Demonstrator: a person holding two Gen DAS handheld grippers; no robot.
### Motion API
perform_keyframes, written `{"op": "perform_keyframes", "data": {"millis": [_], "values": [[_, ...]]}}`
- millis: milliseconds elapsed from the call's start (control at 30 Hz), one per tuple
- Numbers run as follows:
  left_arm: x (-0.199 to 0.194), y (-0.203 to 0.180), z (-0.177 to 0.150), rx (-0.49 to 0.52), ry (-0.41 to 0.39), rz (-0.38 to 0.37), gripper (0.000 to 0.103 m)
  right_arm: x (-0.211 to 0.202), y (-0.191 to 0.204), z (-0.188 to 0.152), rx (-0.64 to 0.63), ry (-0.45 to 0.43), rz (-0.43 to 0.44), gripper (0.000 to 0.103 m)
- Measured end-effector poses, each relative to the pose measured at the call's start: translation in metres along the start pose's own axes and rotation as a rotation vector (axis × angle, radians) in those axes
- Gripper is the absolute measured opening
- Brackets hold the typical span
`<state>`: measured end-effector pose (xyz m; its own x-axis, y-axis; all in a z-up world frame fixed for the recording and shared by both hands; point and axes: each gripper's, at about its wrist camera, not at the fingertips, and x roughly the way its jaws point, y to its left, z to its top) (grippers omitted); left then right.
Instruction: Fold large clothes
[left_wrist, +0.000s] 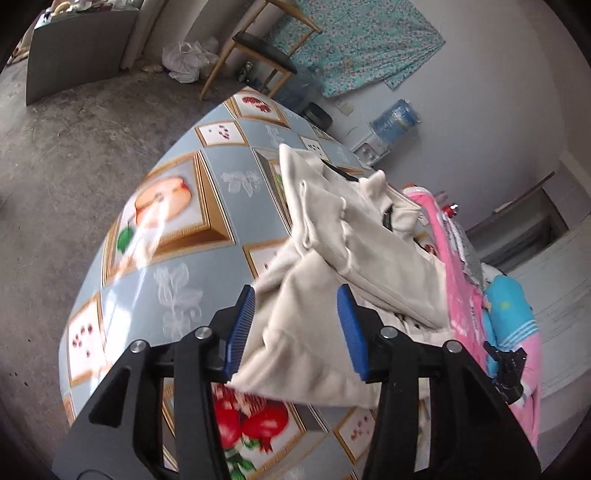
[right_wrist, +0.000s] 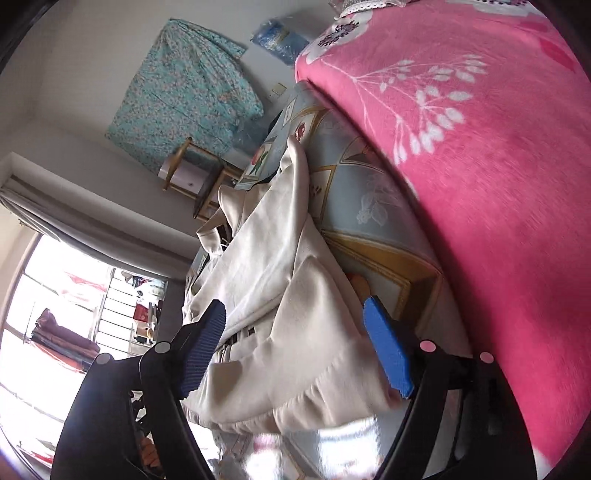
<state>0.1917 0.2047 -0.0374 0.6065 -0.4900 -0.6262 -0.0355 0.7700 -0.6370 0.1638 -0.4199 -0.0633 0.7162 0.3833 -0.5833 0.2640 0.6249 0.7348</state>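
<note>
On table (left_wrist: 177, 266), cream garment (left_wrist: 332, 236) lengthwise away.

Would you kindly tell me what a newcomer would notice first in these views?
A cream garment lies rumpled on the fruit-print table, running between the open blue pads of the left claw and the right claw. A vivid pink blanket fills the right wrist view's right side.

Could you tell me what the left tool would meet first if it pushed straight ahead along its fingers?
Most likely the cream garment: its bunched fabric already lies between the open left tool and heaps up directly ahead over the fruit-patterned tablecloth.
</note>
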Motion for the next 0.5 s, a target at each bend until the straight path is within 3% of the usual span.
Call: {"op": "perform_keyframes", "data": {"millis": [100,333,500], "values": [[-0.003,-0.006,-0.026,0.019,0.065,-0.05,0.058,-0.013,-0.002,-0.022,0.014,0.027,-0.008,0.076],[0.016,0.001,-0.079,-0.058,0.175,-0.1,0.067,-0.03,-0.016,-0.082,0.055,0.09,-0.088,0.076],[0.026,0.014,-0.074,-0.146,0.102,-0.074,0.067,-0.028,-0.02,-0.086,0.043,0.064,-0.12,0.076]]}}
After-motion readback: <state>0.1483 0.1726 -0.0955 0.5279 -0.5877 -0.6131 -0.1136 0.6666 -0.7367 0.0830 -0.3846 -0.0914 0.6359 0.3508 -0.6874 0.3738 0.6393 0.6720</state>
